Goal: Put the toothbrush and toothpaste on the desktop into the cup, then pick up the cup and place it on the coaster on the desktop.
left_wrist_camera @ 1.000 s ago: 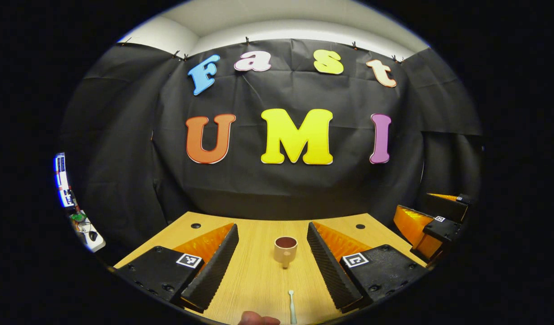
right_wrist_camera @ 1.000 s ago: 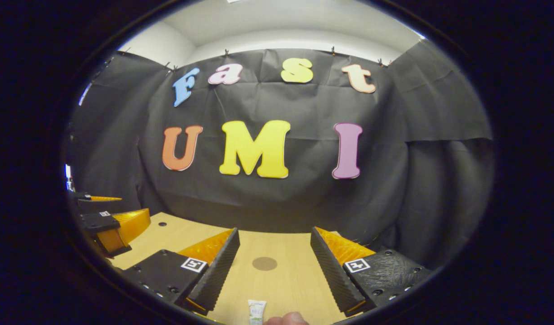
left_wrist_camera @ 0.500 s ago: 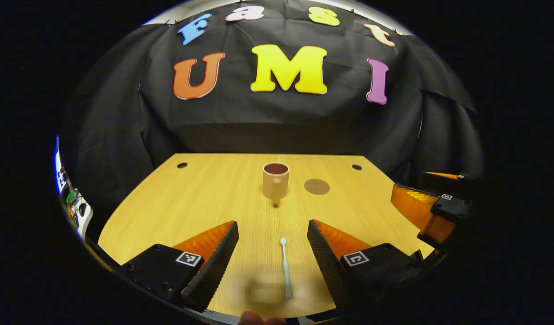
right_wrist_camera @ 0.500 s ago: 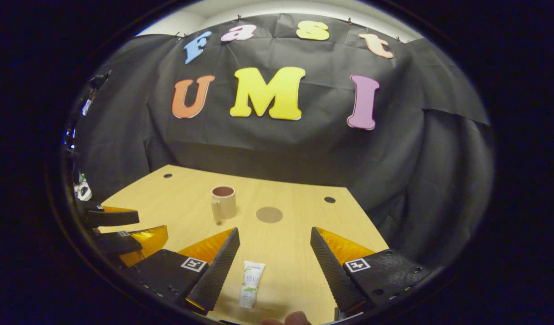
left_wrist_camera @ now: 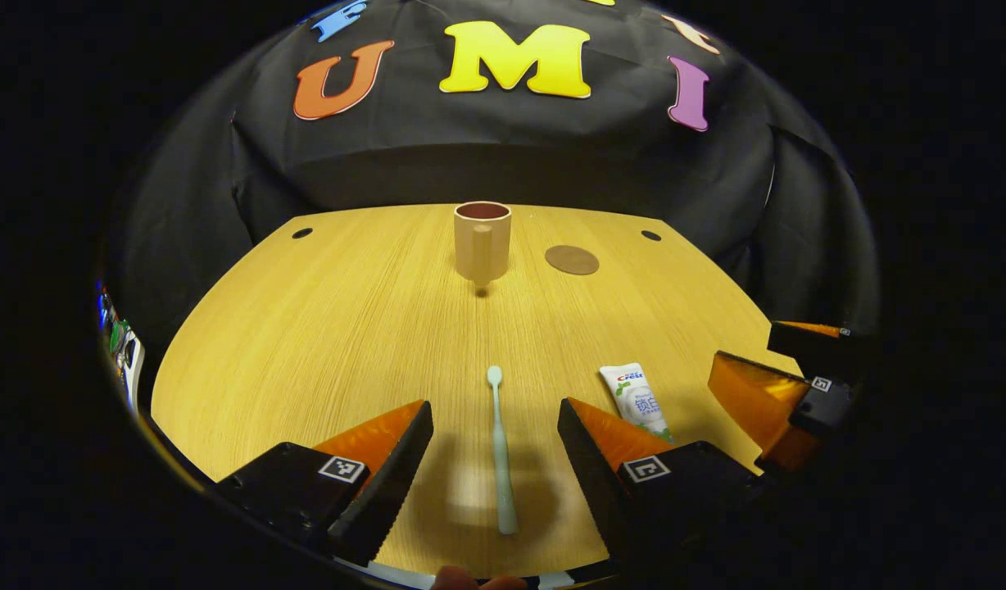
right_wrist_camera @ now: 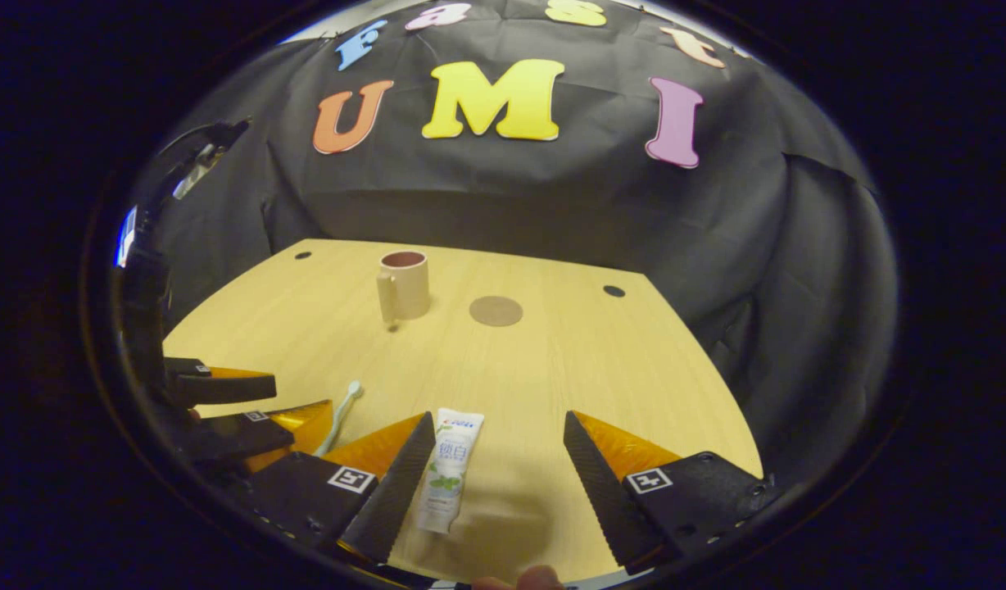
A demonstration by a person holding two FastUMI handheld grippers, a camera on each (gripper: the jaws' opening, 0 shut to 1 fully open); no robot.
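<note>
Both tools gape, left tool astride toothbrush, right tool over toothpaste; bare worktop up to cup

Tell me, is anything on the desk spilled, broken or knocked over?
No, nothing stands out. The cup stands upright beside the coaster, the toothbrush and toothpaste lie flat on the desktop, and nothing looks spilled.
</note>
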